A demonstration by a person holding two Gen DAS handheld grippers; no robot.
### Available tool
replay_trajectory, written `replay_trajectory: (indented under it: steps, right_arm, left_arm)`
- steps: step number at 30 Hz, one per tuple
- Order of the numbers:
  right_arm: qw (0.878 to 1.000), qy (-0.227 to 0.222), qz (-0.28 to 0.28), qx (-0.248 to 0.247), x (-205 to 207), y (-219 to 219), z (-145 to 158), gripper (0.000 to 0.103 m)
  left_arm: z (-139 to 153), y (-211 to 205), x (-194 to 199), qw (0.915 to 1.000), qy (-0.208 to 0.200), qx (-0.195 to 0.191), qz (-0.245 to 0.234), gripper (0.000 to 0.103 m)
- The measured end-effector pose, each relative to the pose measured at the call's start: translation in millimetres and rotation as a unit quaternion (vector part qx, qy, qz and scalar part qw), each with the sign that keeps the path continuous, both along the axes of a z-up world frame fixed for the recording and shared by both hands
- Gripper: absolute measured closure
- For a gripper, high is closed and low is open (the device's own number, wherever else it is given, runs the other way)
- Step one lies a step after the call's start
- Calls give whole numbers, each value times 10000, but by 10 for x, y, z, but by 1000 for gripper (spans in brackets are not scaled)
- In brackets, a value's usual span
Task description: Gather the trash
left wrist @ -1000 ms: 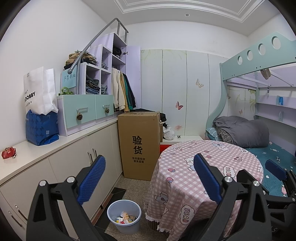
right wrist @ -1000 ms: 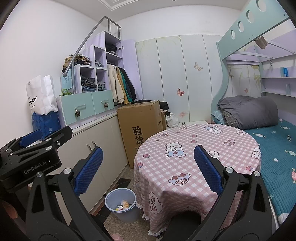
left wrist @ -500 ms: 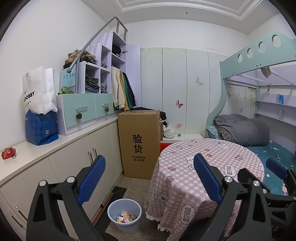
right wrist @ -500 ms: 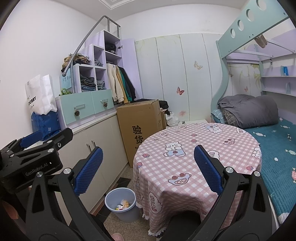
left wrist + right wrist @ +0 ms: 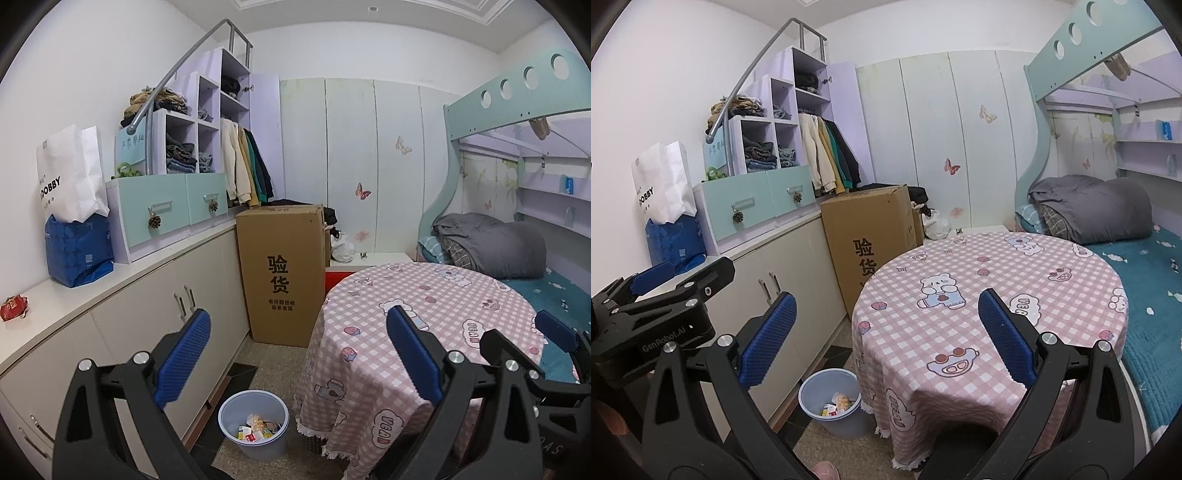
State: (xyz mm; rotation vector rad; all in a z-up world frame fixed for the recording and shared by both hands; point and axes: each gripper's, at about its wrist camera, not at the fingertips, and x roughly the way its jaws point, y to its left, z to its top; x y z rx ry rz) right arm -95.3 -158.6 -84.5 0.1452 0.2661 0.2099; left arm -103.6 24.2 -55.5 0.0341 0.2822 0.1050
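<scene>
My left gripper (image 5: 297,354) and right gripper (image 5: 886,334) hover with jaws wide, holding nothing — the trash bin (image 5: 255,430) stands beside the round desk (image 5: 990,295).

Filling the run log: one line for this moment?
left gripper: open, empty | right gripper: open, empty | bin: holds trash, on floor by table

two side-by-side wrist views across table (image 5: 424,295) toward bin (image 5: 827,391)
</scene>
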Motion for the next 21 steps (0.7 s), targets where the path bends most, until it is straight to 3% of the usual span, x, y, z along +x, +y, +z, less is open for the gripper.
replay_trajectory:
  steps: [15, 21]
  right_arm:
    - [9998, 207, -5, -4, 732, -240, -30, 6]
    - [9985, 552, 27, 33, 1205, -424, -181, 6]
  left_arm:
    - [-42, -61, 582, 9997, 194, 90, 98, 9]
    - [-160, -95, 1008, 9980, 439, 79, 444, 9]
